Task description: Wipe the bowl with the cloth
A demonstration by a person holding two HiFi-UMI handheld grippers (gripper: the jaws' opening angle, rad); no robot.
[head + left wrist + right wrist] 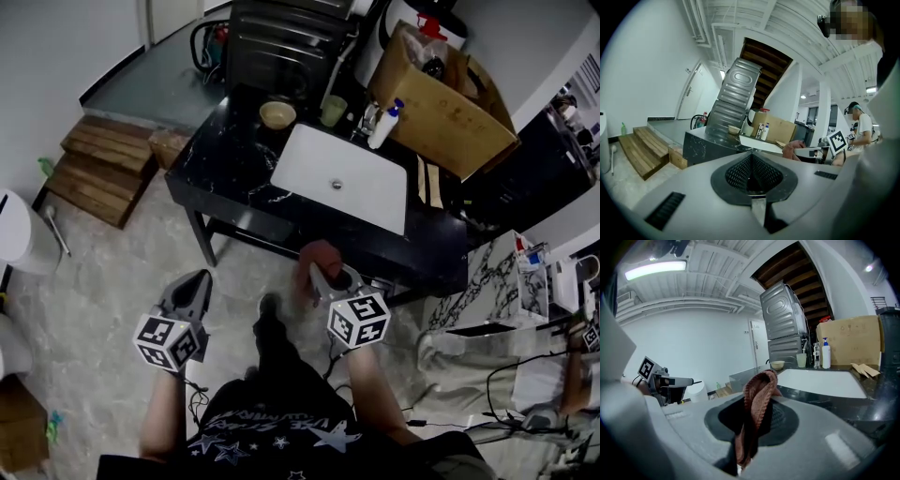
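Currently we're on the approach step, by our reading: cloth gripped, wiping not yet begun.

L to R: our left gripper (200, 279) has its jaws pressed together w/ nothing between them. It hangs over the floor on the near side of the black counter (225, 164). The bowl (277, 114) is small, round, pale cream and upright. It sits at the counter's far edge, just left of the white sink (309, 164); contents too small to tell. Our right gripper (317, 277) is clamped on the cloth (319, 255), a reddish-brown knit rag looped above the jaws.

Next move probably calls for reaching both grippers over the counter, the left to steady the bowl, the right to bring the cloth to its rim.
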